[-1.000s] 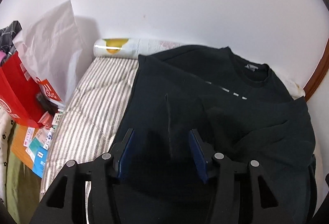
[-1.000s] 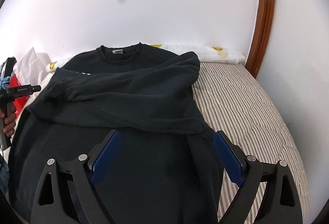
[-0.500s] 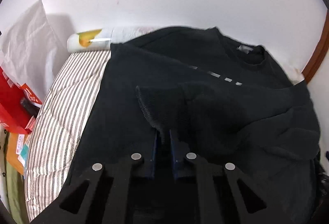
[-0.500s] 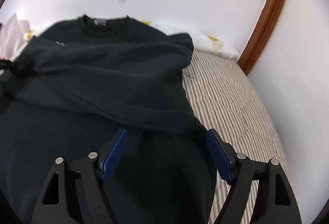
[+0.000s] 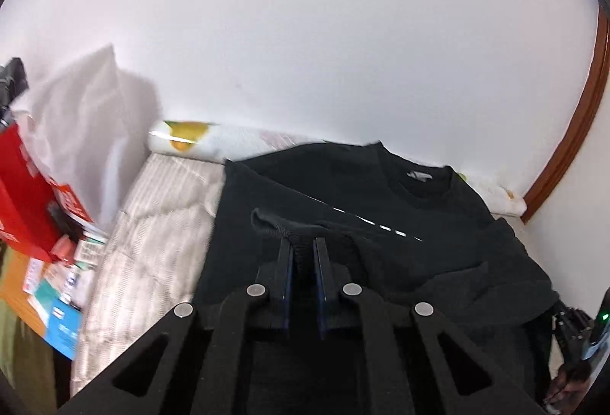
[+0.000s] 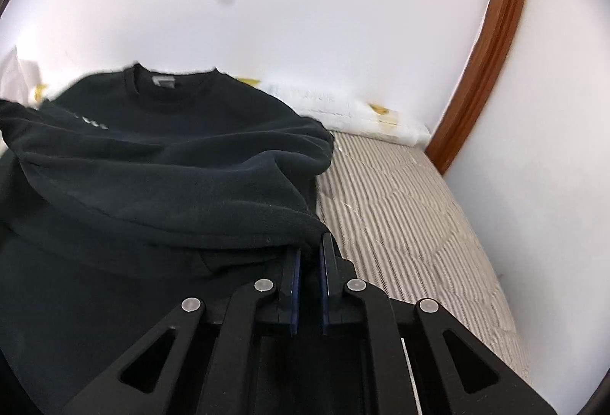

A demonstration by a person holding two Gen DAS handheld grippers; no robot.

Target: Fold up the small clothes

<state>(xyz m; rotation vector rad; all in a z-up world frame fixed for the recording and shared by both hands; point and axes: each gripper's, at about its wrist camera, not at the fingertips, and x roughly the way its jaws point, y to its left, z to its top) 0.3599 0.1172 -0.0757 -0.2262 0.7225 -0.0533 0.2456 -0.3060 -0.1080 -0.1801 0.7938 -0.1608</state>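
A black sweatshirt [image 5: 400,224] lies spread on the striped mattress [image 5: 160,224], collar toward the wall. My left gripper [image 5: 303,243] is shut on the ribbed cuff [image 5: 272,224] of one sleeve, lifted a little above the chest. In the right wrist view the sweatshirt [image 6: 152,167] fills the left half. My right gripper [image 6: 309,243] is at its right edge, its jaws closing tight on a fold of black fabric [image 6: 297,232] where the folded sleeve meets the body. The right gripper's handle and a hand [image 5: 572,338] show at the lower right of the left wrist view.
A rolled pillow [image 5: 190,136] lies along the white wall at the bed's head. Red boxes [image 5: 23,194], a white bag [image 5: 84,133] and papers crowd the left bedside. Bare striped mattress [image 6: 400,217] lies right of the sweatshirt, by a wooden frame [image 6: 492,45].
My left gripper shut on the sleeve cuff and lifted it. My right gripper went from wide open over the sweatshirt's right edge to shut on the fabric there.
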